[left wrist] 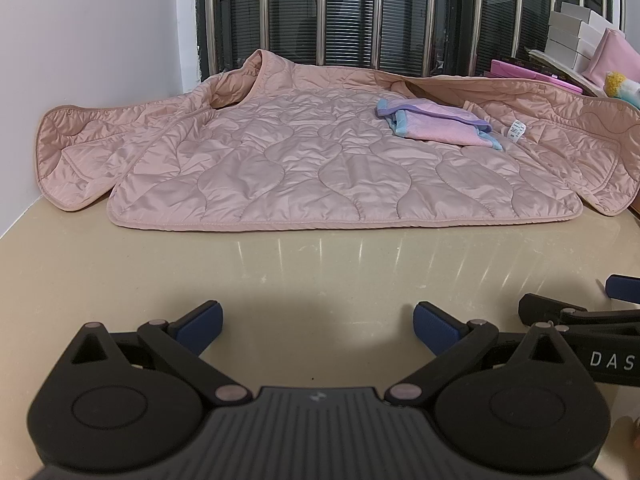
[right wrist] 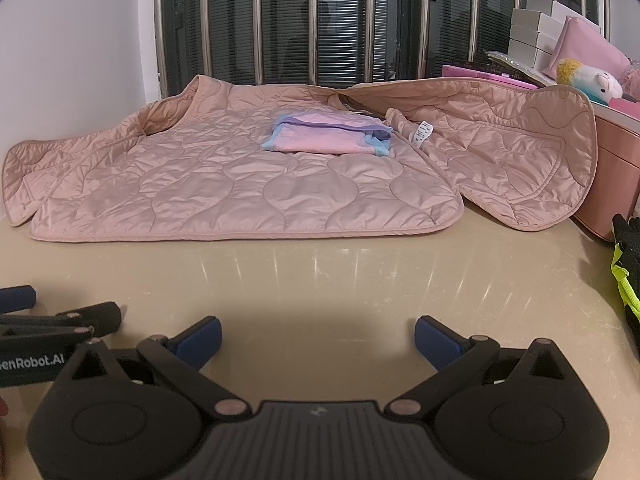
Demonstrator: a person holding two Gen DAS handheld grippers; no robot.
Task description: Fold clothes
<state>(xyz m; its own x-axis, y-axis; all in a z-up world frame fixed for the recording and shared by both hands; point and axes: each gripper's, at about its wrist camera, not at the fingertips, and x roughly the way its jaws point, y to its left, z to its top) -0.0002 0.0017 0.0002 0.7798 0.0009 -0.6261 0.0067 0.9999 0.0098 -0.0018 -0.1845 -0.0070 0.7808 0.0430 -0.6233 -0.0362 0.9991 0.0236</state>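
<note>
Jacket (left wrist: 320, 168), pink and quilted, lies spread open at the counter's (left wrist: 280, 280) far edge with a small folded cloth (left wrist: 436, 122) on top. Both the left hand-held gripper (left wrist: 316, 326) and right hand-held gripper (right wrist: 318, 338) gape wide, empty. Folding now risks trapping that cloth inside.

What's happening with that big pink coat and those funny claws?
Someone is holding two claws and is about to fold clothes. A pink quilted jacket lies spread open on the beige table, with a small folded pink and blue cloth lying on top of it. The left claw and the right claw are both wide open and holding nothing, hanging over the bare table in front of the jacket. No folding has started yet.
</note>
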